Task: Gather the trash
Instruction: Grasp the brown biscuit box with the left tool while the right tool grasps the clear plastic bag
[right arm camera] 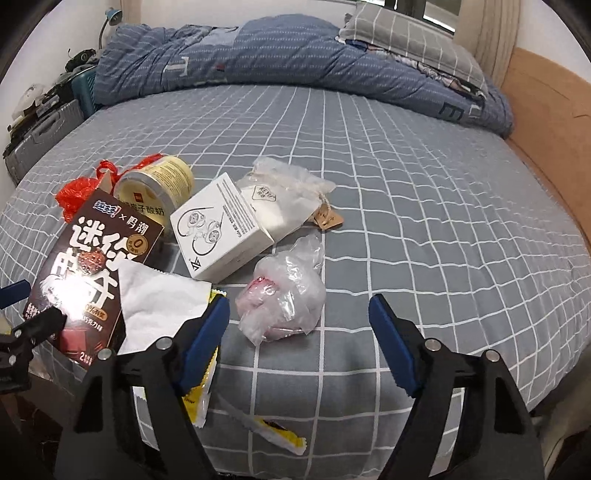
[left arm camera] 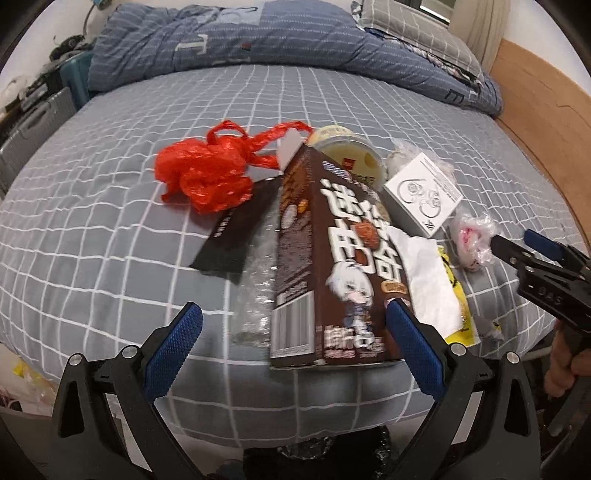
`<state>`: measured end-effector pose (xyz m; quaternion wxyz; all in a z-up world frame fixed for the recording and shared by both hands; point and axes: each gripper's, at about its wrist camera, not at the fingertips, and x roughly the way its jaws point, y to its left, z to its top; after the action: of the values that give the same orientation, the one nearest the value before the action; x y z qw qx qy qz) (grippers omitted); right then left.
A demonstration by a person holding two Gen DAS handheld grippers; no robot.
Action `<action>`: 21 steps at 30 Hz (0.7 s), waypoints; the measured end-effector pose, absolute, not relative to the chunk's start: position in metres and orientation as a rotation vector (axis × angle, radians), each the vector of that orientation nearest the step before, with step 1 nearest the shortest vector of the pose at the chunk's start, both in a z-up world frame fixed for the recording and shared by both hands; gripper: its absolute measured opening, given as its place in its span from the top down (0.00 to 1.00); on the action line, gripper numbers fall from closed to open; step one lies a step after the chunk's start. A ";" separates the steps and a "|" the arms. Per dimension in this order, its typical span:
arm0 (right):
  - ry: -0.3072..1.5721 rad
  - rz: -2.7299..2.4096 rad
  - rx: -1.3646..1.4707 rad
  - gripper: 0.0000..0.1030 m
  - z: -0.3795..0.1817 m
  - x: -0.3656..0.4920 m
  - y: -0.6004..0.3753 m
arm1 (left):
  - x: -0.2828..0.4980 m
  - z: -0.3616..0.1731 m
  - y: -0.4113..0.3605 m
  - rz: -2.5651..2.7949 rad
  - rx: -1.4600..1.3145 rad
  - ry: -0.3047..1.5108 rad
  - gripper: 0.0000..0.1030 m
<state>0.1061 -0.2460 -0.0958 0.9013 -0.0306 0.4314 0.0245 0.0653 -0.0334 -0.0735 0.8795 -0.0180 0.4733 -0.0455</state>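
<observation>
Trash lies in a heap on the grey checked bed sheet [left arm camera: 110, 240]. My left gripper [left arm camera: 295, 332] is open over the near end of a brown snack box [left arm camera: 332, 258], its right pad at the box's edge. Around the box lie a red plastic bag [left arm camera: 207, 173], a black packet [left arm camera: 236, 229], a yogurt cup [left arm camera: 351, 155], a white box [left arm camera: 421, 192] and a white tissue [left arm camera: 424, 273]. My right gripper [right arm camera: 299, 325] is open, its fingers either side of a crumpled clear bag [right arm camera: 284, 299] with something pink inside, not pressing it.
A folded blue duvet [right arm camera: 295, 55] and a pillow [right arm camera: 406, 33] fill the far end of the bed. A wooden bed frame [right arm camera: 546, 122] runs along the right; a grey suitcase [right arm camera: 40, 136] stands at the left. Yellow wrappers [right arm camera: 280, 435] lie at the near edge.
</observation>
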 end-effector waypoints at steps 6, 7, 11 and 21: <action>0.945 0.070 -0.016 0.37 -0.110 0.120 -0.248 | 0.070 -0.075 -0.047 -0.147 -0.039 0.999 0.07; 0.951 0.071 -0.015 0.38 -0.112 0.121 -0.248 | 0.070 -0.076 -0.048 -0.153 -0.037 1.004 0.08; 0.967 0.076 -0.020 0.41 -0.117 0.126 -0.245 | 0.074 -0.083 -0.050 -0.173 -0.053 1.038 0.16; 0.987 0.098 -0.012 0.54 -0.123 0.131 -0.241 | 0.073 -0.082 -0.048 -0.196 -0.088 1.022 0.35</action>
<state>0.1308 -0.2412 -0.1234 0.8794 -0.0057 0.4737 0.0469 0.0732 -0.0478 -0.0823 0.8666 -0.0421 0.4883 -0.0937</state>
